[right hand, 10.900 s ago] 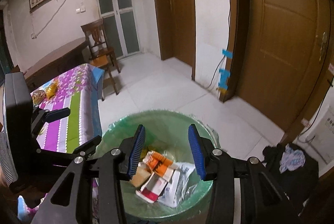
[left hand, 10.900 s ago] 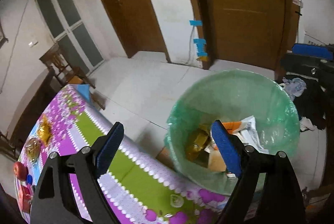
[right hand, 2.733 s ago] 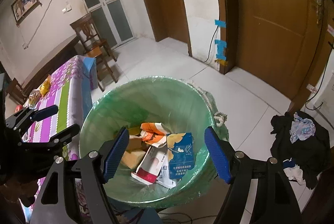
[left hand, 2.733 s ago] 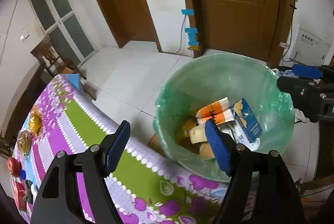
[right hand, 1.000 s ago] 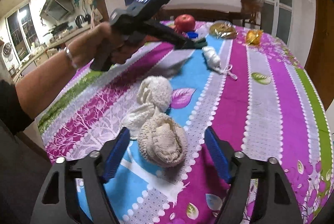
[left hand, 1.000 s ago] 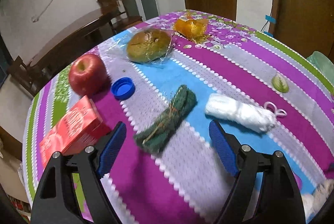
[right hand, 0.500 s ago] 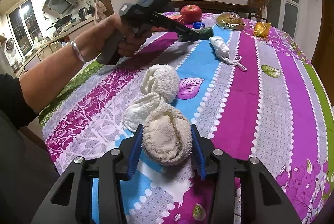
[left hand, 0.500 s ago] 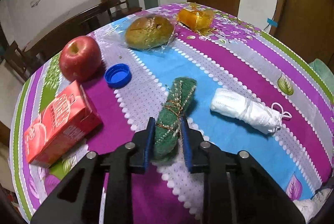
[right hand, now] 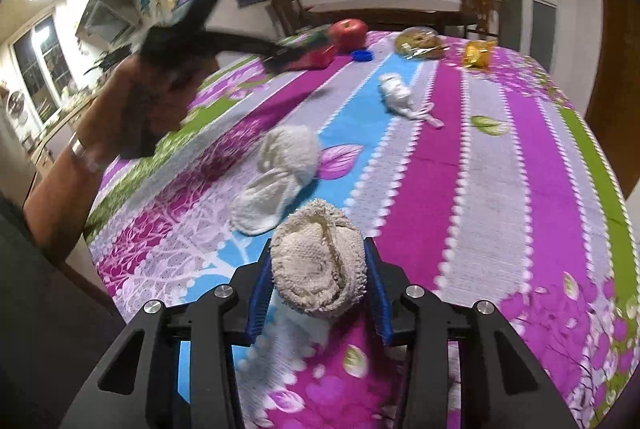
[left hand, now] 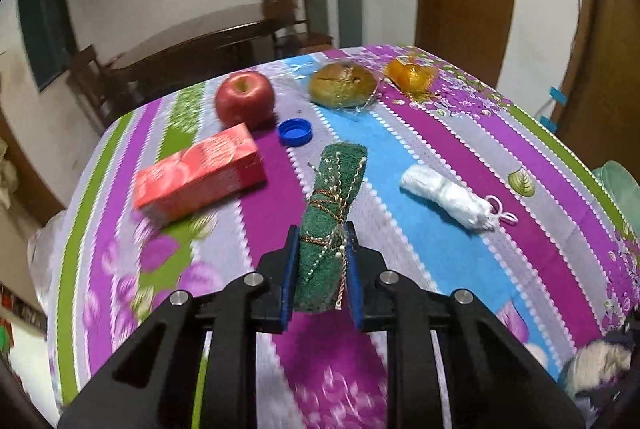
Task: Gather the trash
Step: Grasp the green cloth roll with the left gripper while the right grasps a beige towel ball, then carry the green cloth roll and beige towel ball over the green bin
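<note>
My left gripper (left hand: 322, 229) is shut on a dark green cloth roll (left hand: 340, 173) tied with gold string, held just above the striped tablecloth (left hand: 440, 133). My right gripper (right hand: 318, 245) is shut on a cream knitted cloth ball (right hand: 318, 269) at the table's near edge. A second cream cloth (right hand: 280, 169) lies just beyond it. In the right wrist view the person's hand (right hand: 160, 97) holding the left gripper is blurred at upper left.
On the cloth lie a red carton (left hand: 200, 175), an apple (left hand: 245, 100), a blue cap (left hand: 295, 132), a wrapped bun (left hand: 343, 85), an orange wrapped item (left hand: 410, 76) and a white wad (left hand: 444, 195). The green bin liner (left hand: 618, 185) shows past the right table edge.
Both grippers went from open to shut, the left on the green roll and the right on the cream cloth. The left hand has since lifted the roll off the table.
</note>
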### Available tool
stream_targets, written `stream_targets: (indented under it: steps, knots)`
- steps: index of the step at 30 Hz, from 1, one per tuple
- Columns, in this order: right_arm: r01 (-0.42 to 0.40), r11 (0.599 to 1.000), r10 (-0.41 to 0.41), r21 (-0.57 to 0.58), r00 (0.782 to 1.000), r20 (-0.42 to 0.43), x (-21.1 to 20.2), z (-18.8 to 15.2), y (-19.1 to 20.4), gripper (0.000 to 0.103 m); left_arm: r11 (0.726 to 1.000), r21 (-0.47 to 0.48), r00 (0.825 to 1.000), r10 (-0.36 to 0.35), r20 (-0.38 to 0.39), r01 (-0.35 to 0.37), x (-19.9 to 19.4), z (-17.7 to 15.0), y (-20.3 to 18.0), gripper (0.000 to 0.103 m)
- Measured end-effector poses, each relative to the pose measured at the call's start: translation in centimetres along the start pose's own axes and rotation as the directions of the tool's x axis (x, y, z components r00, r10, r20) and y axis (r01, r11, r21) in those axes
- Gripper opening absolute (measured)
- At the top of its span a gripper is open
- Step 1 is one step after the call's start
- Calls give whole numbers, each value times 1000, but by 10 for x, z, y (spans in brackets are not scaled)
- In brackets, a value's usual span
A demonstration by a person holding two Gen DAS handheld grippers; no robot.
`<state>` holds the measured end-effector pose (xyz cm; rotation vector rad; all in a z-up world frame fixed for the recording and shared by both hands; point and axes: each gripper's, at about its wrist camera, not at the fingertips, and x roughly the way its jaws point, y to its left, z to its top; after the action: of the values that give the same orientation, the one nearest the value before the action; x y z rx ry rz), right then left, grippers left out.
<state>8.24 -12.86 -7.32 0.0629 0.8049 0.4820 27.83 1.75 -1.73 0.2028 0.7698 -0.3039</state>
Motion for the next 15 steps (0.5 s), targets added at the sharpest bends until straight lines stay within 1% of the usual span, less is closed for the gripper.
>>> stream_targets:
  steps: [5, 8, 12, 15]
  knots:
    - [57, 996, -62, 74, 996, 70, -17, 5, -19, 43, 998, -63, 999, -8, 33, 10, -28, -16, -12, 20]
    - [94, 991, -104, 93, 989, 106, -26, 11, -27, 43, 998, -48, 997, 53, 57, -50, -40, -23, -30, 20]
    - [129, 986, -142, 105, 981, 133, -37, 17, -34, 43, 998, -53, 996, 36, 82, -32, -54, -25, -46, 20]
    - [161, 981, -176, 107, 973, 150, -45, 16, -37, 43, 999, -26, 993, 46, 104, -44, -62, -20, -59, 20]
